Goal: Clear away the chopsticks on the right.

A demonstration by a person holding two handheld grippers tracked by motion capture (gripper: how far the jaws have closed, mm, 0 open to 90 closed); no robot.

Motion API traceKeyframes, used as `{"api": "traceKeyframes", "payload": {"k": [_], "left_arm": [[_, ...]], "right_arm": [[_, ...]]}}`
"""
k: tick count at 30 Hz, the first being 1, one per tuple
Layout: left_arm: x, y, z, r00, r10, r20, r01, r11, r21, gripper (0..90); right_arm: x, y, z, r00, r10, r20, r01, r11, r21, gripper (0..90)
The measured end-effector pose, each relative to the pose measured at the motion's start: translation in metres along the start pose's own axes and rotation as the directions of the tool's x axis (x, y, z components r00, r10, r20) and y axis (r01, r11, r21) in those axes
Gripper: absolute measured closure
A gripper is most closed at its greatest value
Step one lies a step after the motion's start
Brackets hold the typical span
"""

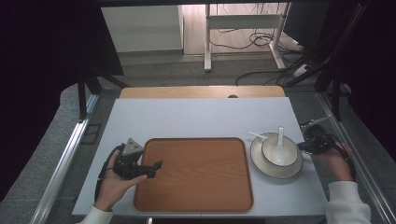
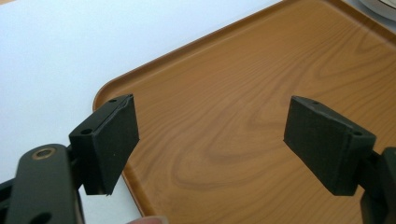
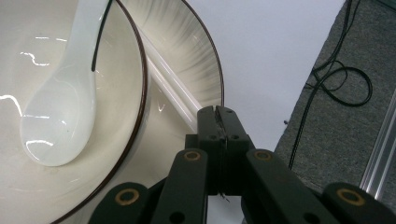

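Note:
A wooden tray (image 1: 201,172) lies in the middle of the white table. To its right, a cream bowl (image 1: 268,151) with a white spoon (image 1: 279,144) in it stands on a dark-rimmed plate (image 1: 261,168). My left gripper (image 1: 155,168) is open over the tray's left edge; in the left gripper view its jaws (image 2: 210,140) stand wide apart above bare tray wood (image 2: 233,93). My right gripper (image 1: 302,145) is at the plate's right rim. Its jaws (image 3: 218,112) are shut tight over the plate (image 3: 187,56), beside the bowl (image 3: 135,121) and spoon (image 3: 60,116). A pale stick (image 3: 168,88) lies across the plate.
The table's right edge is close to my right hand, with grey floor and black cables (image 3: 341,88) beyond it. A metal rail (image 1: 65,158) runs along the left side. A wooden board (image 1: 201,92) borders the table's far edge.

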State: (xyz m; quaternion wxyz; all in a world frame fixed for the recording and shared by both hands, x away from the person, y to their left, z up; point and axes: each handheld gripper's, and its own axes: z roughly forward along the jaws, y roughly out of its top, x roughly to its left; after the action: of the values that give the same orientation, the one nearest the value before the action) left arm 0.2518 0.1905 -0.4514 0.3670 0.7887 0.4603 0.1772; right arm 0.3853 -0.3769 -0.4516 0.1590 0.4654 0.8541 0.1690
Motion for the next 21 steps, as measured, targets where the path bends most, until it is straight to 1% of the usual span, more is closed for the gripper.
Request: {"api": "traceKeyframes", "payload": {"k": [6,10,21], "left_arm": [[-0.0001,-0.0003,0.0004,1.0,0.001,-0.003,-0.001,1.0,0.001,17.6],[-0.0002,-0.0003,0.0004,1.0,0.004,-0.004,-0.004,1.0,0.005,17.6],[0.0002,-0.001,0.0008,1.0,0.004,-0.004,-0.004,1.0,0.006,17.6]], "right_arm": [[-0.0005,0.0001,0.0011,1.0,0.001,-0.001,-0.001,1.0,-0.003,89.4],[0.0001,-0.0001,0.0036,1.0,-0.006,0.002,0.006,1.0,0.01,89.4],[0.0004,0.0,0.0049,1.0,-0.01,-0.001,0.01,1.0,0.009,89.4]]}}
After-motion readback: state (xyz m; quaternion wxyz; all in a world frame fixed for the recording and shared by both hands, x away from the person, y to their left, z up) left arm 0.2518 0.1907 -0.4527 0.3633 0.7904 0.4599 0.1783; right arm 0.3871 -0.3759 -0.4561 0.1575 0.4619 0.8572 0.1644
